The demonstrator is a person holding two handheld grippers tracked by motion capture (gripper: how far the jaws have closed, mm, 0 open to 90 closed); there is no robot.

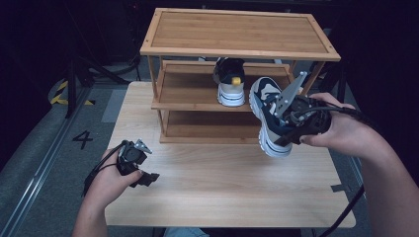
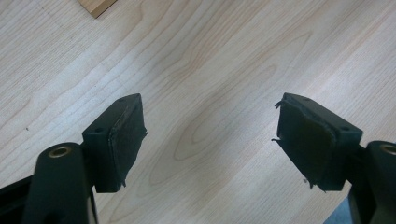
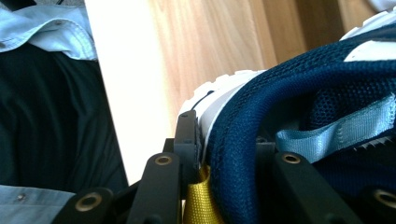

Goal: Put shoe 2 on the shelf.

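We hold the navy-and-white mesh sneaker (image 1: 267,116) by its collar, right gripper (image 1: 291,129) clamped, right of centre frame; left gripper (image 2: 210,140) idles open, empty; steer toe-first onto the bamboo rack's (image 1: 237,32) middle shelf.

A pale wooden surface (image 1: 222,187) stands on a grey floor (image 1: 44,153) in a dark room. A three-tier wooden rack (image 1: 237,32) sits at its far edge. Left of the surface, the floor carries a painted number four (image 1: 82,139) and yellow-black hazard tape (image 1: 62,94).
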